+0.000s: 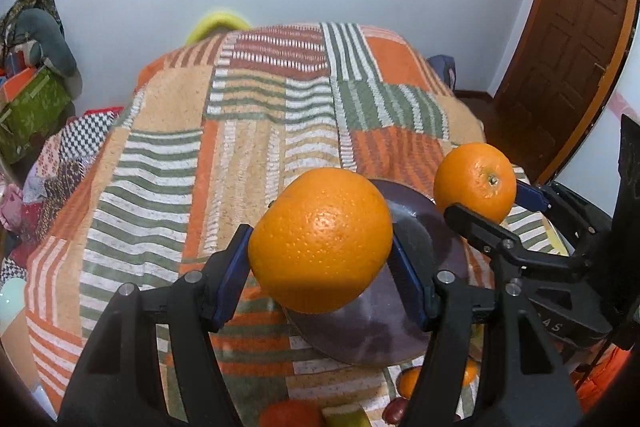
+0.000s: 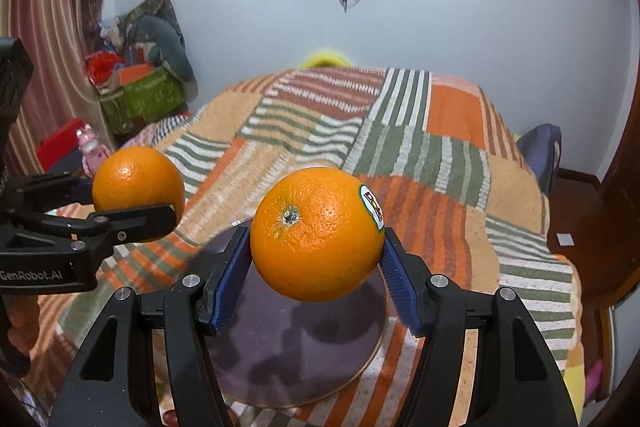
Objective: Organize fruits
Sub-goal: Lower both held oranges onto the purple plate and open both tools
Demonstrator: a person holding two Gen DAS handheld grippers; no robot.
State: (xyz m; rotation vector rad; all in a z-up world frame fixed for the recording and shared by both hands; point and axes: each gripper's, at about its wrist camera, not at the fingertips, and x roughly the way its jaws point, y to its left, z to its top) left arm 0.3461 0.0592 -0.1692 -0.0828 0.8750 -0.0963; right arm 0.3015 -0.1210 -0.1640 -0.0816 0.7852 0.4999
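both grippers' fingers clamped on round dimpled oranges: left gripper [image 1: 320, 259] orange [image 1: 320, 239], right gripper [image 2: 316, 263] stickered orange [image 2: 316, 233].

Even, moderately bright indoor light from above. Specular highlight on left orange [image 1: 320, 239]; soft gripper and fruit shadows on glossy dark plate [image 2: 304, 355]. Strong fisheye bending at edges, black vignette in corners. Yellow object [image 1: 218, 23] behind bed blurred; foreground sharp.
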